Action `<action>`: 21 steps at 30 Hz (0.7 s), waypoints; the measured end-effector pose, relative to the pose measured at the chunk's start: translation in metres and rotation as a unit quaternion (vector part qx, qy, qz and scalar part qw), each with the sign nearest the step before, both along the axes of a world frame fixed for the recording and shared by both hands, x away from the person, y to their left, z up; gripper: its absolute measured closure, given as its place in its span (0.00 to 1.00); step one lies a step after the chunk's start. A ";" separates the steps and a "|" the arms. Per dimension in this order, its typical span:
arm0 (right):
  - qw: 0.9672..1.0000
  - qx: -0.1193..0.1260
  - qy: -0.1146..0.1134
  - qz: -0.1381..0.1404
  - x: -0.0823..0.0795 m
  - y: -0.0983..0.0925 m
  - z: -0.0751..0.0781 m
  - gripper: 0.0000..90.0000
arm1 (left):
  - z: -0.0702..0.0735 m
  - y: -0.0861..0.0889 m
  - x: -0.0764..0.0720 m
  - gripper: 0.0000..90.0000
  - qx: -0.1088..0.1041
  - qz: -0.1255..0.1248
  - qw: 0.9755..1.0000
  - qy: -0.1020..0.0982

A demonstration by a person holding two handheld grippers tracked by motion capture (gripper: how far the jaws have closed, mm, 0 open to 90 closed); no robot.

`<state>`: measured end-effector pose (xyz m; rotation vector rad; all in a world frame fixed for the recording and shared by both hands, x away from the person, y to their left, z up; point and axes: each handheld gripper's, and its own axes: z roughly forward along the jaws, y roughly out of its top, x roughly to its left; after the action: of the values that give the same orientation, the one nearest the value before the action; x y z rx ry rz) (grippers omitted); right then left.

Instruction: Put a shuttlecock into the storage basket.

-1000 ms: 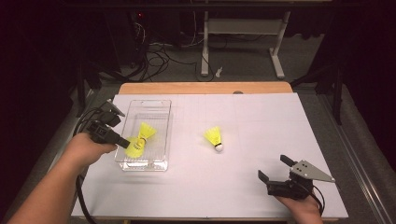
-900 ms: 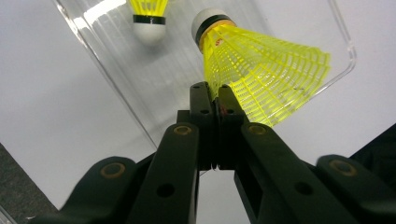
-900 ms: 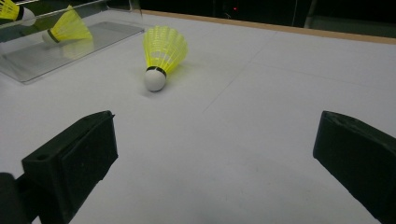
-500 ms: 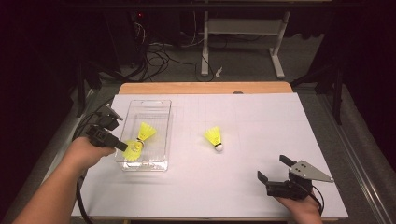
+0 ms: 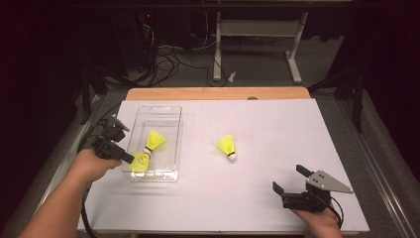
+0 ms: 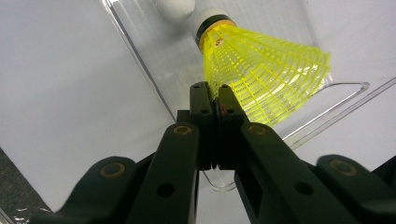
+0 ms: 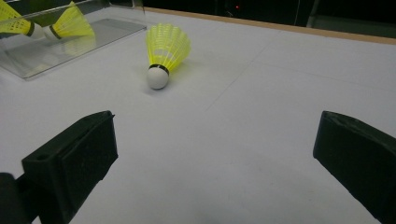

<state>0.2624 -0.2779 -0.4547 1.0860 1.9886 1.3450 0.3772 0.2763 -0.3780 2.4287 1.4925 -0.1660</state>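
My left gripper (image 5: 130, 158) is shut on the skirt of a yellow shuttlecock (image 5: 140, 161), holding it low inside the clear plastic tray (image 5: 153, 111) at the table's left. The left gripper view has both jaws pinching the mesh skirt (image 6: 261, 70), the cork end pointing away. A second yellow shuttlecock (image 5: 154, 140) lies in the tray just beyond it, its white cork (image 6: 175, 7) close to the held one. A third shuttlecock (image 5: 227, 147) rests on the white table mid-way across, cork toward me (image 7: 166, 51). My right gripper (image 5: 287, 177) stands open at the front right with nothing between its jaws.
The white table cover (image 5: 277, 124) ends in a wooden strip (image 5: 218, 93) at the far edge. Behind the table are floor cables (image 5: 168, 54) and a desk frame (image 5: 257, 34). The tray's wall (image 7: 70, 51) lies far to the left of the right gripper.
My left hand has sunk a little, bringing the held shuttlecock down toward the tray's near end. The right gripper and the table shuttlecock have not moved.
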 end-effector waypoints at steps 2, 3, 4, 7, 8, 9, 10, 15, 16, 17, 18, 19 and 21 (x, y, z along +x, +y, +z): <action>1.000 0.000 0.000 0.000 0.000 0.000 0.000 0.00 | -0.002 0.000 0.000 0.99 -0.001 0.000 1.000 0.001; 1.000 0.000 0.001 0.001 0.000 0.000 0.000 0.00 | -0.003 -0.001 0.000 0.99 0.000 -0.001 1.000 0.000; 1.000 0.000 0.000 0.000 0.000 0.000 0.000 0.00 | -0.004 -0.001 0.000 0.99 -0.001 0.000 1.000 0.000; 1.000 0.000 0.000 0.000 0.000 0.000 0.000 0.00 | -0.005 -0.003 0.000 0.99 -0.001 0.000 1.000 -0.003; 1.000 0.000 0.000 0.000 0.000 0.000 0.000 0.00 | -0.005 -0.003 0.000 0.99 -0.001 0.000 1.000 -0.003; 1.000 0.000 0.000 0.000 0.000 0.000 0.000 0.00 | -0.005 -0.004 0.000 0.99 0.000 -0.001 1.000 -0.003; 1.000 0.000 0.000 0.000 0.000 0.000 0.000 0.00 | -0.005 -0.004 0.001 0.99 0.002 -0.002 1.000 -0.002; 1.000 0.000 0.000 0.000 0.000 0.000 0.000 0.00 | -0.007 -0.006 0.001 0.99 0.002 -0.002 1.000 -0.003; 1.000 0.000 0.000 0.000 0.000 0.000 0.000 0.00 | -0.007 -0.007 0.001 0.99 0.004 -0.003 1.000 -0.003; 1.000 0.000 0.000 0.000 0.000 0.000 0.000 0.00 | -0.007 -0.007 0.001 0.99 0.007 -0.002 1.000 -0.004; 1.000 0.001 0.000 0.000 0.000 0.000 0.000 0.00 | -0.007 -0.007 0.001 0.99 0.006 -0.001 1.000 -0.005; 1.000 0.001 0.000 0.000 0.000 0.000 0.000 0.00 | -0.008 -0.008 0.001 0.99 0.010 -0.003 1.000 -0.004; 1.000 0.002 0.000 -0.001 -0.001 0.000 0.000 0.00 | -0.008 -0.008 0.001 0.99 0.011 -0.004 1.000 -0.004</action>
<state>0.2619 -0.2782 -0.4542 1.0883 1.9860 1.3480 0.3783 0.2680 -0.3863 2.4489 1.4899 -0.1436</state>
